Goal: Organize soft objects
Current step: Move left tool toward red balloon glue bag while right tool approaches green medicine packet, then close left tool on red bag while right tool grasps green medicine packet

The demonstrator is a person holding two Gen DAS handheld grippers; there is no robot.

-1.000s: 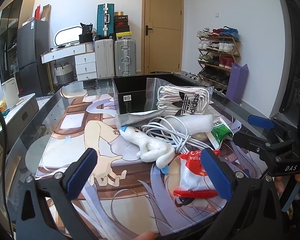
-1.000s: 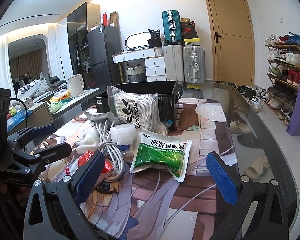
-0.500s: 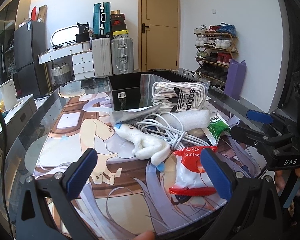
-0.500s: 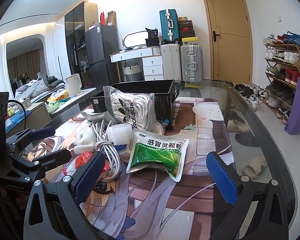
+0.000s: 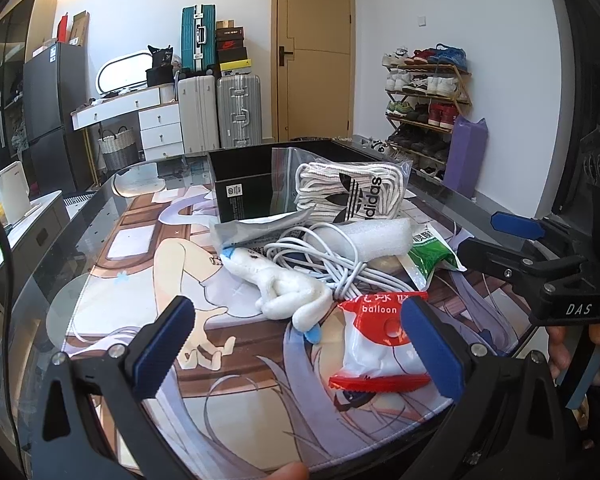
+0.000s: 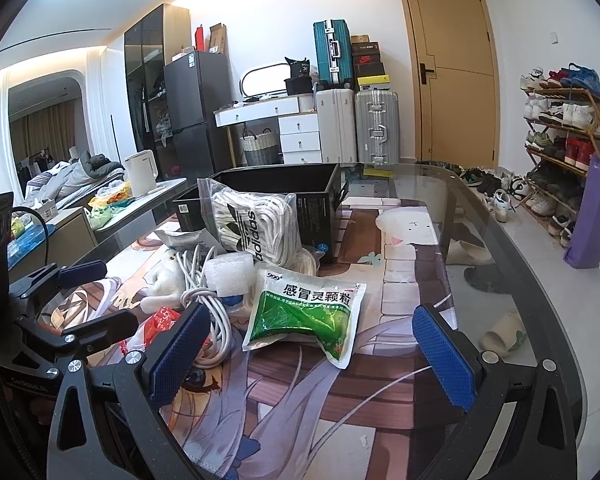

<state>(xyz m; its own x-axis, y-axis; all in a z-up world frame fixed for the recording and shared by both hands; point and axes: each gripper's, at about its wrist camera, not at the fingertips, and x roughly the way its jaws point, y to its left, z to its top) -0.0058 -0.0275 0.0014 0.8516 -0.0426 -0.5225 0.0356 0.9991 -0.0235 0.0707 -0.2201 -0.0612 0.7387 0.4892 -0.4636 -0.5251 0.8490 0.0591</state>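
A pile of soft things lies on the printed mat before a black box (image 5: 256, 184) (image 6: 300, 196). In it are a white plush toy (image 5: 284, 288), a coiled white cable (image 5: 324, 256) (image 6: 208, 304), a foam roll (image 5: 376, 236) (image 6: 230, 276), a bagged Adidas rope bundle (image 5: 352, 192) (image 6: 256, 220), a green sachet (image 5: 432, 252) (image 6: 304, 316) and a red-and-white balloon packet (image 5: 380, 348) (image 6: 160, 320). My left gripper (image 5: 300, 344) is open, its right pad over the balloon packet. My right gripper (image 6: 308, 356) is open just short of the green sachet.
The glass table (image 6: 500, 248) ends at a curved edge on the right, with slippers below. A shoe rack (image 5: 424, 108), suitcases (image 5: 220, 108) and a door (image 6: 452, 72) stand behind. The other gripper shows at each view's side (image 5: 540, 264) (image 6: 68, 320).
Both grippers have edged slightly closer to the pile and stayed open. Nothing on the table has moved.
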